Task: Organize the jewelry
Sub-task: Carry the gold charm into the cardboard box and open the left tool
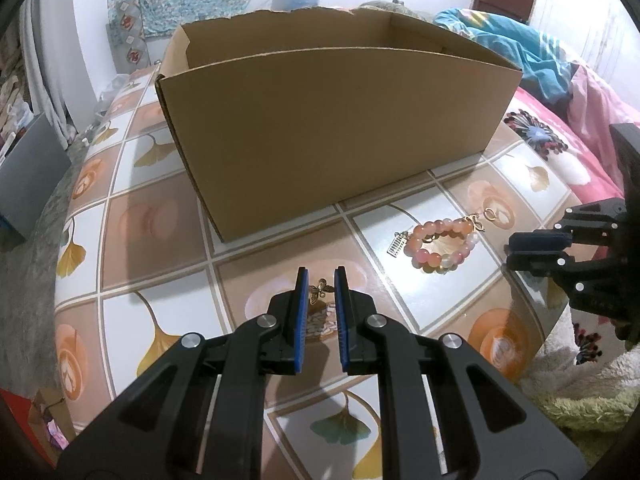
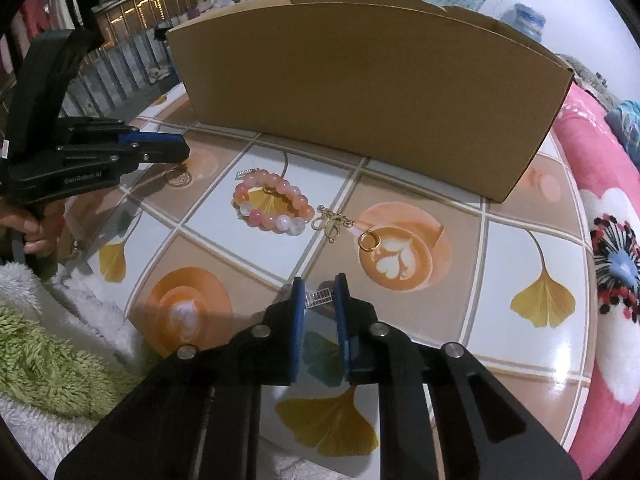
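My left gripper is shut on a small gold butterfly ornament and holds it above the table. My right gripper is shut on a small silver rectangular charm. A pink and white bead bracelet lies on the table, and it also shows in the left wrist view. A silver charm lies by the bracelet. A gold chain piece and a gold ring lie to its right. An open cardboard box stands behind them.
The table has a tile cloth with ginkgo leaves and coffee cups. A pink floral blanket lies at its right. A green and white fluffy fabric lies at its front left. The left gripper's body shows at left.
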Demonstrator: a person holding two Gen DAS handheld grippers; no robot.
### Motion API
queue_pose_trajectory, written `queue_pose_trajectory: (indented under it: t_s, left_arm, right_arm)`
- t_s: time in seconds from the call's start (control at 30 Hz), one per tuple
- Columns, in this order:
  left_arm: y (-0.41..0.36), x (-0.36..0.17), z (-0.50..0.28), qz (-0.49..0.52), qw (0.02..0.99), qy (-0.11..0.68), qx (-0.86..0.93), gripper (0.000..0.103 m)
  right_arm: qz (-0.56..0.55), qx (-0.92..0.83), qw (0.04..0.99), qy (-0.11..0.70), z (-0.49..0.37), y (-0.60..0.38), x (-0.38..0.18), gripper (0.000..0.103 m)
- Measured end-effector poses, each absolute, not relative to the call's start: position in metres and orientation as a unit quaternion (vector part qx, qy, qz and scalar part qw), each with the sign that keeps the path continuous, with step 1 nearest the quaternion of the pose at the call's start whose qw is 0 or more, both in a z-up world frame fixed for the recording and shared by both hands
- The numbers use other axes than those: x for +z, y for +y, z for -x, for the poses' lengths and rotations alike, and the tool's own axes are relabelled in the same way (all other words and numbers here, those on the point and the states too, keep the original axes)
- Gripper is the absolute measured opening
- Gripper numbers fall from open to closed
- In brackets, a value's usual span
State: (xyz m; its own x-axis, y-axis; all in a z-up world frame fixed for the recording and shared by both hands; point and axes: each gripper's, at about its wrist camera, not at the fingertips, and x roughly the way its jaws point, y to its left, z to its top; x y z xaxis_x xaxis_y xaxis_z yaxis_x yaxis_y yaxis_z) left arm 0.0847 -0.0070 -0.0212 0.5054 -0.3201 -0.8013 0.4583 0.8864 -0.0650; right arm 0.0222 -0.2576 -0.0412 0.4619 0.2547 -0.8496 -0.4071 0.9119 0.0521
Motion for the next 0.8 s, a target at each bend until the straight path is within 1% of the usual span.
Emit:
queue_pose_trajectory:
  t_s: [0.27,0.47,0.6,0.8]
  left_arm:
    - [-0.006,-0.017,-0.081,-0.079,0.866,0.438,-0.227,0.012]
    - [-0.005,-0.003,-0.073,-0.081,0.872,0.422,-0.236,0.012]
    - [-0.007,0.028,-0.063,-0.075,0.882,0.385,-0.262,0.012]
    - [-0.023,0.076,-0.069,-0.070,0.896,0.316,-0.305,0.012]
  right_arm:
    - [0.055,0.197,0.853,0.480,-0.015,-0.257,-0.042,0.015]
    - [0.042,0.196,0.863,0.463,-0.010,-0.261,-0.026,0.015]
    - [0.025,0.198,0.881,0.428,-0.012,-0.265,0.003,0.015]
    - [0.008,0.202,0.915,0.350,-0.031,-0.271,0.056,0.015]
